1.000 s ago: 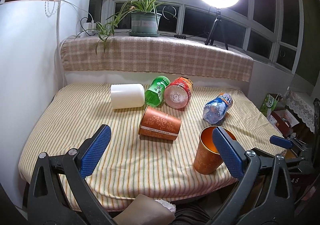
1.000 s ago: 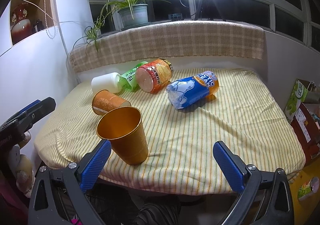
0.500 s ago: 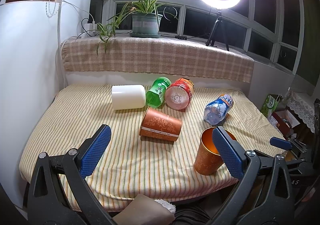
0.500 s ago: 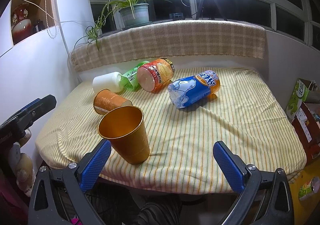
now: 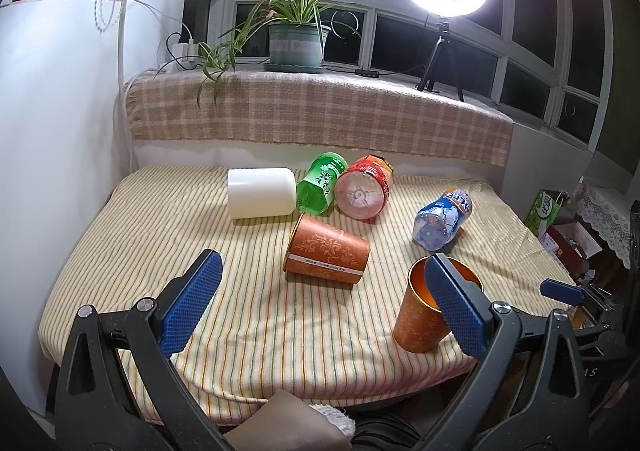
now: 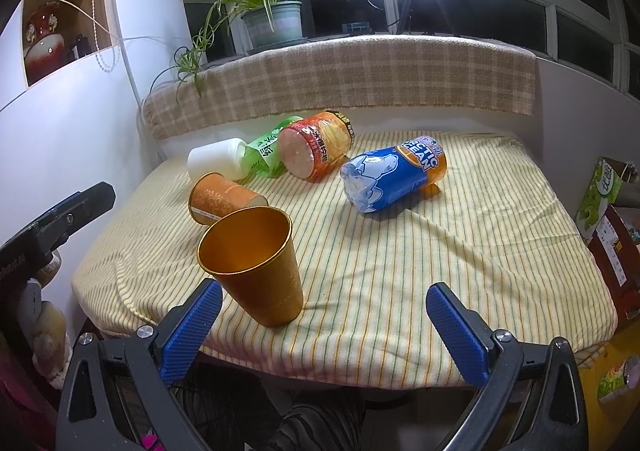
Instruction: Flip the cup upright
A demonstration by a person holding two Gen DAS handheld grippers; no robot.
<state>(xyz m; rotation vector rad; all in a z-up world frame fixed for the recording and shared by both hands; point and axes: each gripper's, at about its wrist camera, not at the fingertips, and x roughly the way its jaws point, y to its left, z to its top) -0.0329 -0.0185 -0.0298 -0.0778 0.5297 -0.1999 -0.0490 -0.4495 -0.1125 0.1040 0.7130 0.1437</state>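
right wrist: gold cup [image 6: 256, 271] upright, 2nd cup [image 6: 218, 201] on side

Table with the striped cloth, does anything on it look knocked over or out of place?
Yes. One orange patterned cup lies on its side mid-table; its twin stands upright near the front edge. The white cup and three bottles behind also lie toppled.
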